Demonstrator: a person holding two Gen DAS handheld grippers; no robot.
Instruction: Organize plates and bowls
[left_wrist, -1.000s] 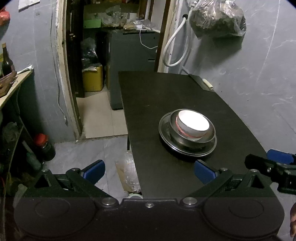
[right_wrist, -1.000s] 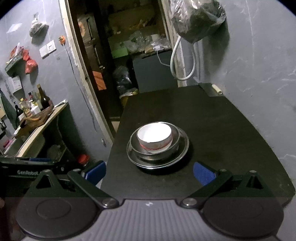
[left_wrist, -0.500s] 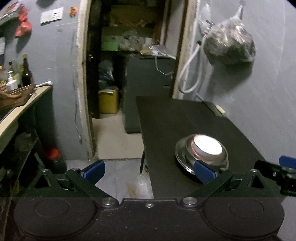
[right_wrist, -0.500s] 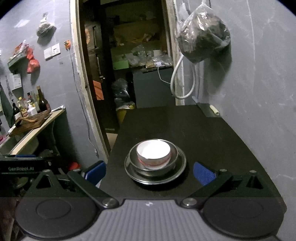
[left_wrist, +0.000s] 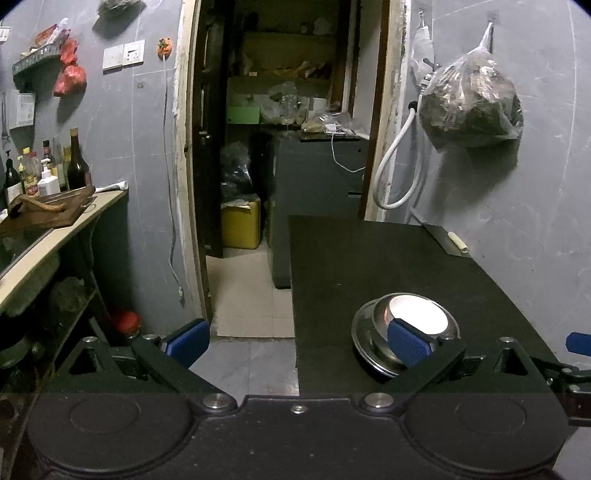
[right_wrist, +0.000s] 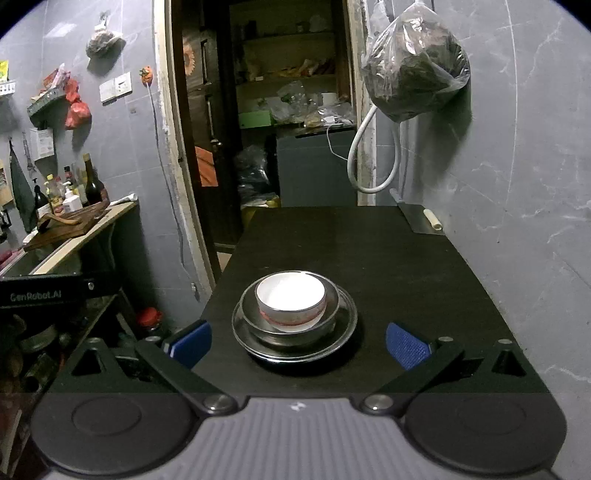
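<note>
A white bowl (right_wrist: 291, 301) with a red band sits inside a steel bowl (right_wrist: 258, 321), which rests on a steel plate (right_wrist: 345, 328) on the black table (right_wrist: 388, 258). My right gripper (right_wrist: 298, 345) hangs open just short of the stack, holding nothing. In the left wrist view the same white bowl (left_wrist: 419, 312), steel bowl (left_wrist: 380, 317) and steel plate (left_wrist: 364, 341) lie low on the right, partly behind one blue finger pad. My left gripper (left_wrist: 297, 341) is open and empty, held off the table's left edge. The right gripper's blue fingertip (left_wrist: 578, 343) shows at the far right.
A cleaver (right_wrist: 419, 218) lies at the table's far right corner by the grey wall. A plastic bag (right_wrist: 413, 62) and a white hose (right_wrist: 369, 158) hang above. A counter (left_wrist: 48, 236) with bottles and a wooden board stands left. An open doorway (left_wrist: 280, 166) lies beyond.
Both grippers have pulled back and tilted upward, so the stack sits lower and smaller in each view. The stack itself has not moved. Both grippers stay open.
</note>
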